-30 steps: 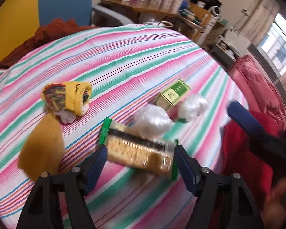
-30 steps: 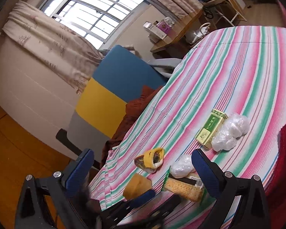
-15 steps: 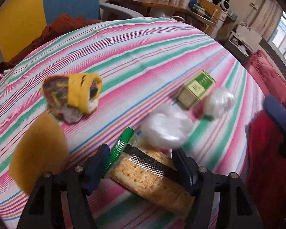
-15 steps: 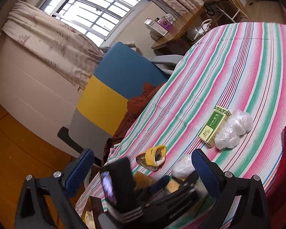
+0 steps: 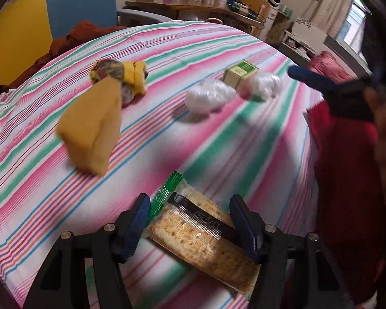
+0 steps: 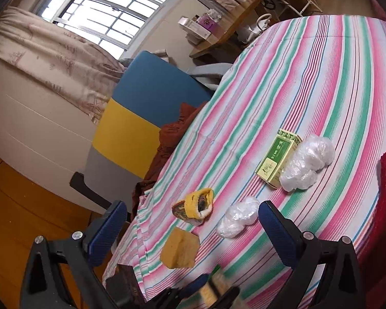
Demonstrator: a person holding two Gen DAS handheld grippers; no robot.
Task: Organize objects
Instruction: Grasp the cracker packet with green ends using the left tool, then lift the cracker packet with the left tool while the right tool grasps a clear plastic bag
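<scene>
My left gripper (image 5: 190, 213) is shut on a cracker packet (image 5: 200, 229) with a green end and holds it above the striped tablecloth (image 5: 218, 139). On the cloth lie a yellow sponge (image 5: 92, 126), a rolled yellow sock bundle (image 5: 121, 77), two white plastic bags (image 5: 209, 97) (image 5: 263, 83) and a green box (image 5: 239, 73). My right gripper (image 6: 193, 229) is open and empty, high over the table's near edge; the sponge (image 6: 180, 251), sock bundle (image 6: 193, 203), bags (image 6: 235, 220) (image 6: 307, 161) and box (image 6: 278, 157) show below it.
A blue and yellow chair (image 6: 141, 110) with a rust-brown cloth (image 6: 172, 139) stands at the table's far side. A red garment (image 5: 347, 180) hangs at the right edge. A cluttered wooden desk (image 5: 193, 5) stands behind.
My left gripper closed on the cracker packet and lifted it off the cloth toward the near edge. The right gripper stayed open, shifting slightly.
</scene>
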